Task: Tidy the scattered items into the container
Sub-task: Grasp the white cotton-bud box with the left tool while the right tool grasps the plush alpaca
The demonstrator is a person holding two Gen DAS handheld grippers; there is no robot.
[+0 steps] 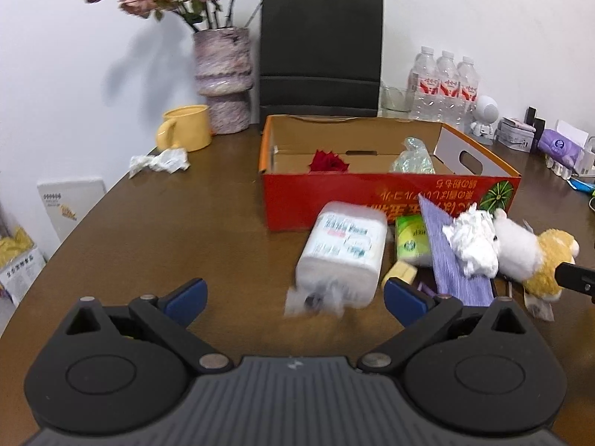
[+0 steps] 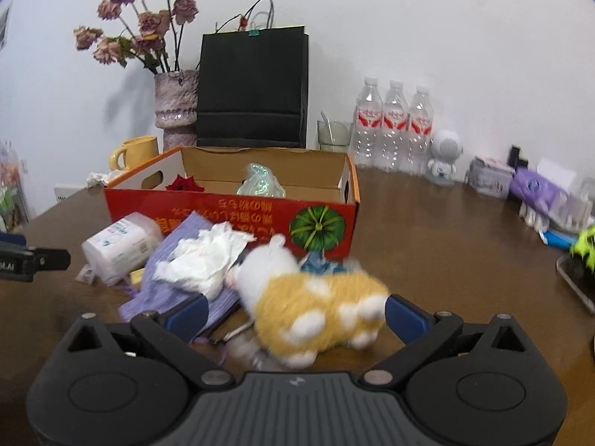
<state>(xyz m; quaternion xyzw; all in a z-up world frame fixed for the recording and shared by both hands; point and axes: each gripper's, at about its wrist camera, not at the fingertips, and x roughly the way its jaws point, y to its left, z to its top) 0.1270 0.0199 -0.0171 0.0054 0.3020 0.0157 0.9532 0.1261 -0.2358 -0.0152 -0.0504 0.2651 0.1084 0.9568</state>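
The left gripper [image 1: 293, 295] sits low in its frame with its blue-padded jaws spread wide and empty; a blurred white plastic-wrapped tissue pack [image 1: 342, 254] lies just ahead between them. The right gripper [image 2: 293, 314] is likewise wide open, its jaws flanking a blurred yellow-and-white plush toy [image 2: 316, 306] at lower centre without visibly pinching it.

The red open-topped cardboard box [image 1: 372, 195] stands mid-frame, holding a red fabric rose [image 1: 329, 161] and a crumpled iridescent wrapper [image 1: 412, 158]. Only the left view shows the small green packet [image 1: 411, 239] and yellow block [image 1: 401, 271] beside the pack, and a crumpled paper [image 1: 160, 161] at centre left. Both views show a purple cloth [image 2: 167, 290] under a white tissue wad [image 2: 202, 260].

Bare brown table [image 1: 167, 241] spreads to the lower left; in the right view it lies open right of the box.
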